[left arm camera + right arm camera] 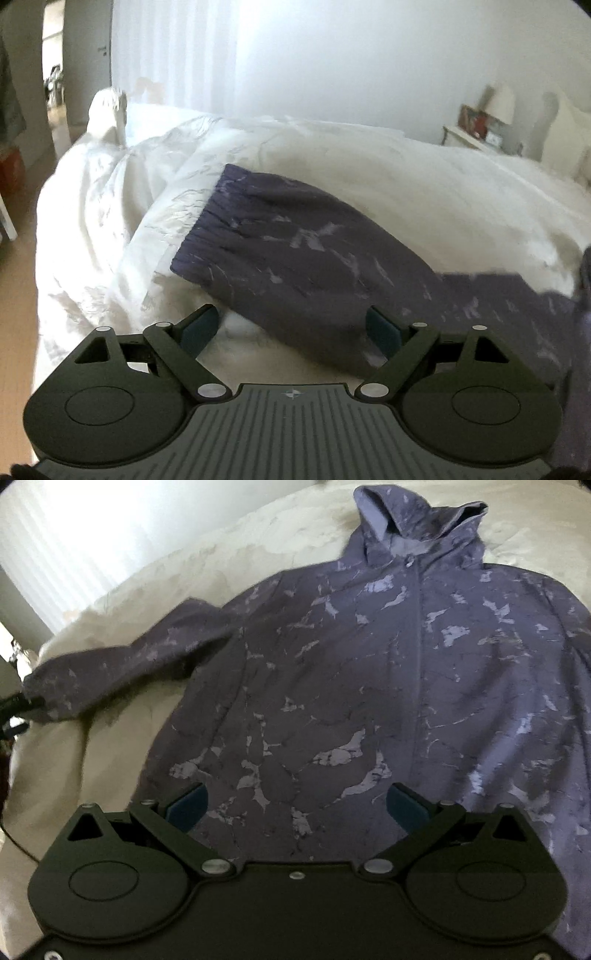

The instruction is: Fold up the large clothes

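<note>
Garment: your purple hooded zip jacket with pale marbled blotches [369,672] lies front side up on the bed, spread flat, its zipper running down the middle.
Hood: the hood [413,524] sits at the far end in your right wrist view, crumpled and partly standing open.
Sleeve: the sleeve [295,251] reaches out sideways from the body across the bedding; in your left wrist view its ribbed cuff is the far end, pointing up and to the left.
Bedding: a rumpled white duvet [406,184] covers the bed under the whole jacket, bunched into folds towards the left edge.
Left gripper: your left gripper [291,328] has its jaws spread wide with nothing pinched; the near part of the sleeve lies below and between the blue pads [199,328], which are not pressing on it.
Right gripper: your right gripper [295,808] is also spread wide and empty; it hangs over the lower front of the jacket, and you cannot tell whether the blue pads [186,808] touch the cloth.
Surroundings: a white bedside table [465,138] with a pale lamp [502,101] stands beyond the bed at the right, before a white wall [369,55].
Sharpness: both views are a little blurred.
</note>
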`<state>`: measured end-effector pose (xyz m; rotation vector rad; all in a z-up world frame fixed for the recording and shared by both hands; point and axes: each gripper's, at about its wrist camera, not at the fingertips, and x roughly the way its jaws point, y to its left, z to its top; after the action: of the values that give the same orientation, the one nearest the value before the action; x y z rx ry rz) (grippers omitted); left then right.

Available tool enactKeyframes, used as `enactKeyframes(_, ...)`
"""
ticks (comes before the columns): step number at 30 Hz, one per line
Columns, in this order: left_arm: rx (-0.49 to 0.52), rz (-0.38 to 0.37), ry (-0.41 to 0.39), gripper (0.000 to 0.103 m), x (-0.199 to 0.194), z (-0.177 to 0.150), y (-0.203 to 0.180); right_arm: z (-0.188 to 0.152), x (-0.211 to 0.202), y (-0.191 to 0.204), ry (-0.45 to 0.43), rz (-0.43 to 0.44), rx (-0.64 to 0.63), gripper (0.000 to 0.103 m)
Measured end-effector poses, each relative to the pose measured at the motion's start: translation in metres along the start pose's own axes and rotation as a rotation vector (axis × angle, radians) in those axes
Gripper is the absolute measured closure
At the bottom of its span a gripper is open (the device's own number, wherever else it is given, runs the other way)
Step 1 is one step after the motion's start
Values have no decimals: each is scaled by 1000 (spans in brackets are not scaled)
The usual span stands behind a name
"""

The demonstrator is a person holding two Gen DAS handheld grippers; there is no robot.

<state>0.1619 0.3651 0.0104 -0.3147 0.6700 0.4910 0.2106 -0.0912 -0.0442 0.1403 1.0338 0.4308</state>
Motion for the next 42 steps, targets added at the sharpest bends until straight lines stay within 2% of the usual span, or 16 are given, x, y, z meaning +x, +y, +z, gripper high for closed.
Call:
enactKeyframes(5, -94, -44, -7, 19, 12, 9, 9, -6, 15, 1, 19, -32, -28, 0)
enactKeyframes(7, -128, -44, -21, 35, 15, 14, 11, -9, 18, 2, 18, -38, -40, 0)
enactKeyframes(9, -142, -22, -42, 85, 14, 19, 10, -11, 20, 5, 21, -50, -73, 0)
enactKeyframes(12, -137, -40, -54, 95, 9, 30, 3, -15, 23, 11, 27, -112, -126, 0)
enactKeyframes(15, -77, -73, -101, 95, -5, 43, -19, -19, 31, 18, 50, -224, -192, 0)
enactKeyframes(18, -32, -149, -141, 95, -25, 60, -50, -21, 28, 13, 36, -204, -195, 0)
enactKeyframes(23, 79, -291, -206, 95, -61, 85, -129, -21, 11, -7, 4, -164, -130, 6)
enactKeyframes(28, 196, -449, -251, 95, -90, 89, -225, -24, -12, -35, -77, -213, -70, 7)
enactKeyframes(35, 321, -627, -223, 95, -96, 56, -349, -37, -29, -88, -206, -310, 45, 6)
enactKeyframes(40, 381, -715, -173, 95, -74, 8, -404, -39, -33, -118, -251, -320, 79, 6)
enactKeyframes(42, 407, -726, -157, 95, -68, -12, -420, -36, -38, -131, -266, -314, 112, 6)
